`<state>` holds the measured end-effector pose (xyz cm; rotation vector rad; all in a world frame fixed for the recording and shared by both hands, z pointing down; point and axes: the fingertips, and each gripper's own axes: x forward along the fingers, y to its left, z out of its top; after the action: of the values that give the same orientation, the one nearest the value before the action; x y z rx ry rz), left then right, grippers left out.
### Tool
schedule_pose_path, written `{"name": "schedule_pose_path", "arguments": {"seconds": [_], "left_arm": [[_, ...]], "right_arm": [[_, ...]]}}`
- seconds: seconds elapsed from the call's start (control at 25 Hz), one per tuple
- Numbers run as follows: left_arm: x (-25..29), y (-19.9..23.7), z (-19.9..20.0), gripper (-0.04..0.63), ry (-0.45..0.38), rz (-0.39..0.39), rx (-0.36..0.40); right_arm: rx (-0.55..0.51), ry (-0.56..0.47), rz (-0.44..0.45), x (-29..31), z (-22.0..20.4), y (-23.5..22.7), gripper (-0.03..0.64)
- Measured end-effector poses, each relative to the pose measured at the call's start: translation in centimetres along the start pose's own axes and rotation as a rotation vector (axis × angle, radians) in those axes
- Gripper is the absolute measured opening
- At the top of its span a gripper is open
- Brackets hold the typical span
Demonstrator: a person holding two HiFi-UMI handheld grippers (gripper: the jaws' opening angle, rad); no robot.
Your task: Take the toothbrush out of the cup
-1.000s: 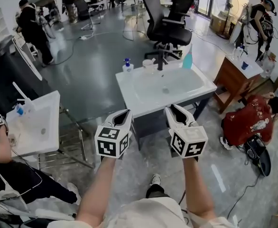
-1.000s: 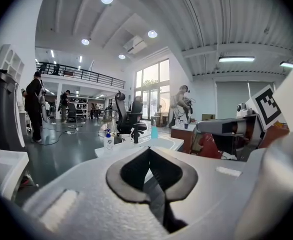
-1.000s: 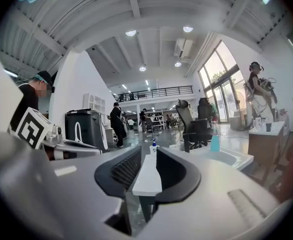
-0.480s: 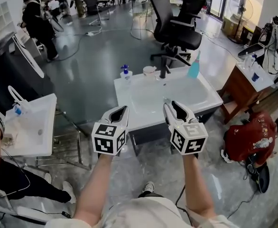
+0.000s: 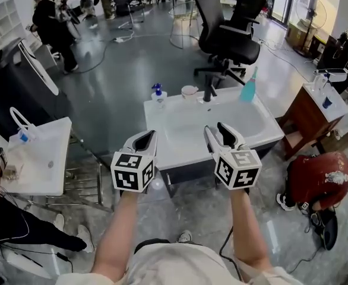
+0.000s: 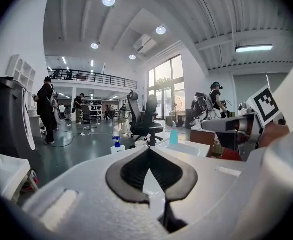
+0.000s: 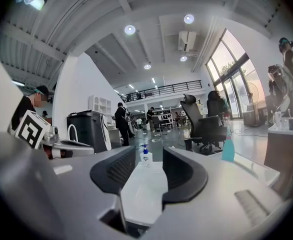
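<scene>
A white washbasin [image 5: 180, 147] stands in front of me. On its far rim sits a small white cup [image 5: 189, 91]; in the left gripper view the cup [image 6: 140, 144] shows a thin light stick, probably the toothbrush [image 6: 148, 137], leaning out of it. My left gripper [image 5: 152, 134] hovers over the basin's near left edge with its jaw tips touching and nothing between them. My right gripper [image 5: 214, 129] hangs over the near side of the bowl, and its jaws are opening and empty. Both grippers are well short of the cup.
On the far rim also stand a blue pump bottle [image 5: 158, 94], a black tap [image 5: 208, 91] and a teal bottle [image 5: 248, 92]. A black office chair [image 5: 227, 34] is behind. A second basin [image 5: 43, 153] is at the left, a wooden cabinet [image 5: 316, 108] and a crouching person [image 5: 319, 180] at the right.
Both grippers have come forward over the basin's near edge as I stepped closer. The right gripper's jaws have spread apart; the left gripper's stay together.
</scene>
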<state>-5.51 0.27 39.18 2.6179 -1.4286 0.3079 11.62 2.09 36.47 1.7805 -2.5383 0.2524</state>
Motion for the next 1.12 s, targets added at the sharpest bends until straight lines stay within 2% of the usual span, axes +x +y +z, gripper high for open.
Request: {"name": "schedule_pose_path", "arguments": {"seconds": [0.64,1.12], "left_arm": [[4.7,3.1,0.2,0.003,-0.003,0.022,-0.019],[11.8,9.4,1.8,0.003,-0.003,-0.002,-0.024]], "right_arm": [[0.0,0.019,0.022,5.8,-0.7,-2.3,0.193],[-0.007,0.03,-0.005,15.1,0.2,-4.0,0.209]]}}
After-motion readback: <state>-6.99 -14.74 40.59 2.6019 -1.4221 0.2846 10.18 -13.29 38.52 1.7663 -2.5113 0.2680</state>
